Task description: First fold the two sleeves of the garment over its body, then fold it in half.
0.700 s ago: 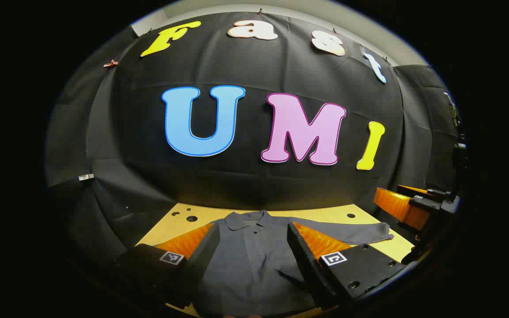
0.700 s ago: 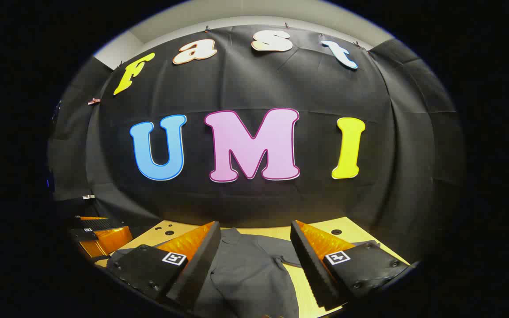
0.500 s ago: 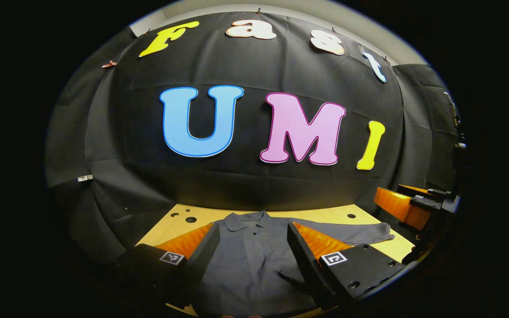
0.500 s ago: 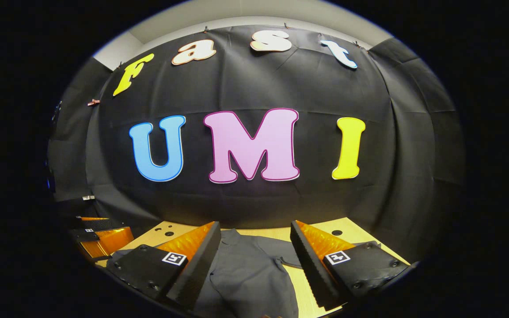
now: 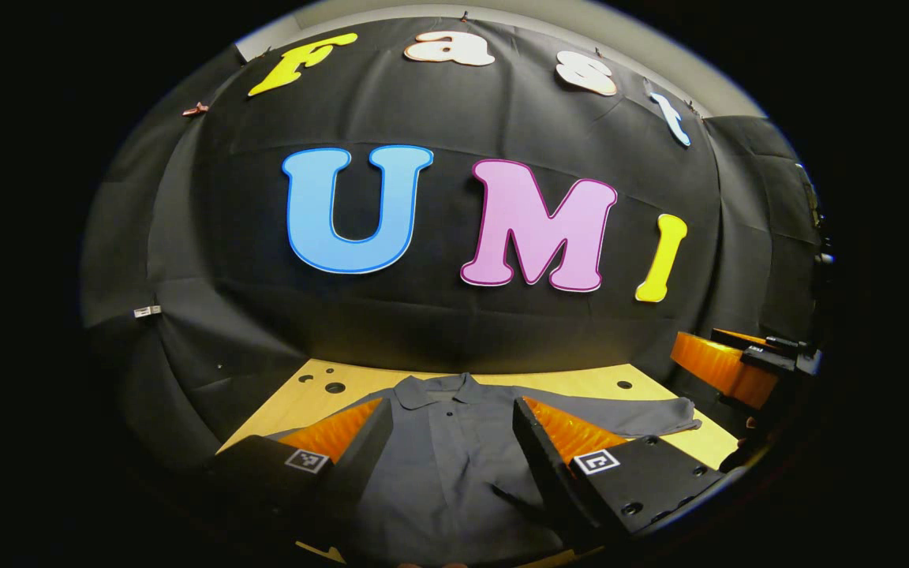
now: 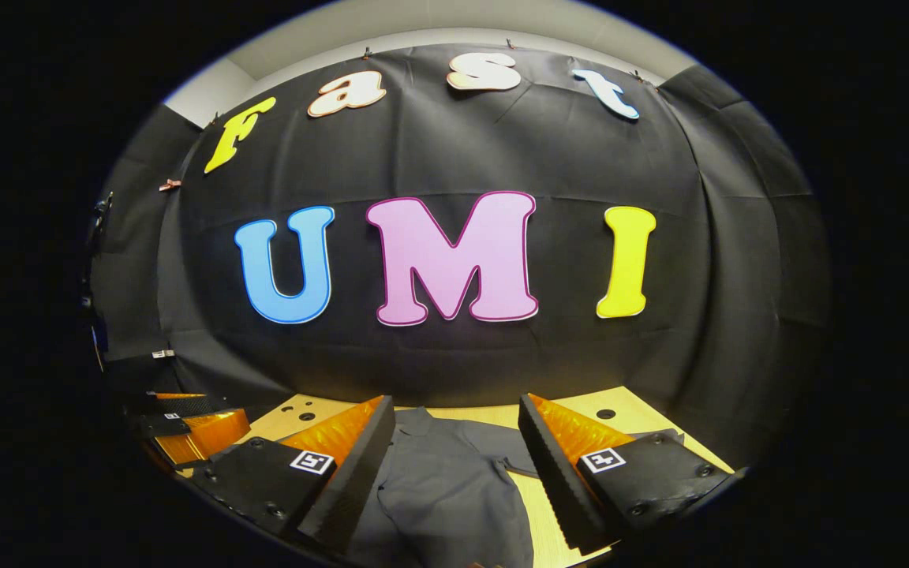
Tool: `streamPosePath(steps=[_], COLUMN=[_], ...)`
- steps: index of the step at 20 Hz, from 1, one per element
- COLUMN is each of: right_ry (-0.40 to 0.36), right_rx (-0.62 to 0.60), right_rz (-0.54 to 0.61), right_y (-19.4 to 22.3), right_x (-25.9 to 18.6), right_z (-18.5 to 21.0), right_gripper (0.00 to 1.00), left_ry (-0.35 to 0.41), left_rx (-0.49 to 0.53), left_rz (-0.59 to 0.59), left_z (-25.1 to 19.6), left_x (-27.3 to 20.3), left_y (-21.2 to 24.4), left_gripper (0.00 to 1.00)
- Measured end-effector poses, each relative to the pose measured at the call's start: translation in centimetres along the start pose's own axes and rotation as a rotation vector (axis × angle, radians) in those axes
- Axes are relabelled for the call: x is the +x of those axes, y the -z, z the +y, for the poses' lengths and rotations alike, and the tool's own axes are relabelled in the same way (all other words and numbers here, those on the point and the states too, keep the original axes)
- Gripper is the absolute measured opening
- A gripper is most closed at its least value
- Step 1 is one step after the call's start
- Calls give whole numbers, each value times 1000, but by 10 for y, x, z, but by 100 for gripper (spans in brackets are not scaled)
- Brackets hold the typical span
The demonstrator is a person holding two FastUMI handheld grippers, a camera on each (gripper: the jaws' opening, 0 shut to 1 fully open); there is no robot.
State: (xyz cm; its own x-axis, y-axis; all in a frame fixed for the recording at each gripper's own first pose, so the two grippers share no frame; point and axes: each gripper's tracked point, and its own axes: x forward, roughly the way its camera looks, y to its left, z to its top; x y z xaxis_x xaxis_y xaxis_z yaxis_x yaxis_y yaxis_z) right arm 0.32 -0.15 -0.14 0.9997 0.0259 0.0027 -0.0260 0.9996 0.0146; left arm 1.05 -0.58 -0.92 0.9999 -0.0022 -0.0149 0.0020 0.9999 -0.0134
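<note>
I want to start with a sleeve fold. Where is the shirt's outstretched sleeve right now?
In the left gripper view, the sleeve lies flat on the table, stretching right from the shirt toward the right gripper, beyond the left gripper.

garment hem: in the left gripper view the grey garment [image 5: 454, 457] runs off the picture's bottom edge, so its lower hem cannot be seen.
garment sides: the left gripper [image 5: 448, 473]'s fingers [image 5: 344, 465] cover both flanks of the body; the sleeve toward the table [image 5: 312, 394]'s left edge is mostly hidden behind one of them.
right sleeve cuff: its end near the table's right edge is too small to make out.
garment, right gripper view: the right gripper [image 6: 454, 481] hides most of the cloth [image 6: 447, 489]; collar and far sleeve are cut by its fingers.
other gripper: each view shows it cropped at the side.
table near edge: hidden under both grippers.
</note>
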Motion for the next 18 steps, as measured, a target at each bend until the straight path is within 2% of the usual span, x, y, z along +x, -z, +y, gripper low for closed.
streamPosePath(steps=[6, 10, 18], right_ry=[5, -22, 94], right_rx=[-9, 32, -3], right_rz=[18, 54, 117], right_y=[3, 11, 38], right_x=[2, 5, 18], right_z=[-1, -1, -47], right_gripper=[97, 98, 98], left_ry=[-9, -26, -41], left_rx=[-13, -3, -25], left_rz=[15, 23, 47], left_z=[1, 6, 9], left_x=[5, 6, 10], left_y=[6, 8, 16], left_gripper=[97, 97, 97])
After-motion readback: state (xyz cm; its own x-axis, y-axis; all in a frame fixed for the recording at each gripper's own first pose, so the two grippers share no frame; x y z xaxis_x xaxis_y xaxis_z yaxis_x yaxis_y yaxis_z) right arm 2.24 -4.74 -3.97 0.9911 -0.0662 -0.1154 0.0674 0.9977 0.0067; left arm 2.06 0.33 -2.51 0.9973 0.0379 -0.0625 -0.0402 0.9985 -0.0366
